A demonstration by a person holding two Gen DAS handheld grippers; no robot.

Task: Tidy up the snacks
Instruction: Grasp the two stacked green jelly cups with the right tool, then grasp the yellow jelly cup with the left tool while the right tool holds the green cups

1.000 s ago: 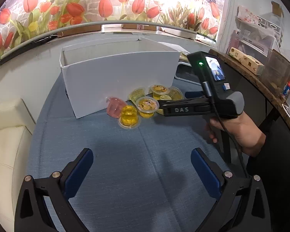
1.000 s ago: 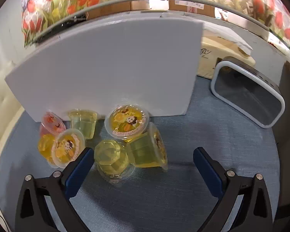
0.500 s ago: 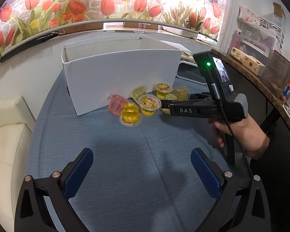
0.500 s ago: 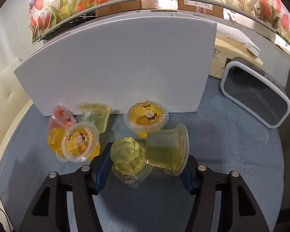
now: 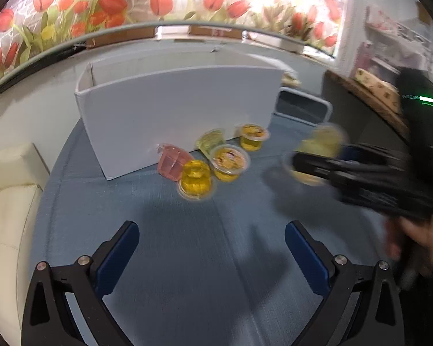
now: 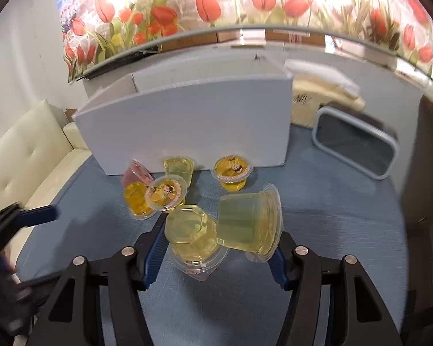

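My right gripper [image 6: 219, 252] is shut on two pale yellow-green jelly cups [image 6: 222, 229], pressed side by side between its blue pads and lifted off the blue tablecloth; they show blurred in the left wrist view [image 5: 317, 155]. Several more jelly cups [image 6: 164, 191] lie in front of the white box [image 6: 187, 121]: a pink one [image 5: 171, 163], yellow ones [image 5: 196, 178] and a lidded one [image 5: 252, 135]. My left gripper [image 5: 212, 248] is open and empty, low over the cloth, well short of the cups.
A grey-rimmed rectangular device [image 6: 355, 144] lies right of the box. A cream sofa [image 6: 31, 155] stands at the left table edge. Shelves with boxes [image 5: 381, 86] stand at the right. A tulip mural backs the scene.
My right gripper has shut on the two pale cups, lifted them and pulled back from the box. The left gripper has drawn closer to the cups and stays open.
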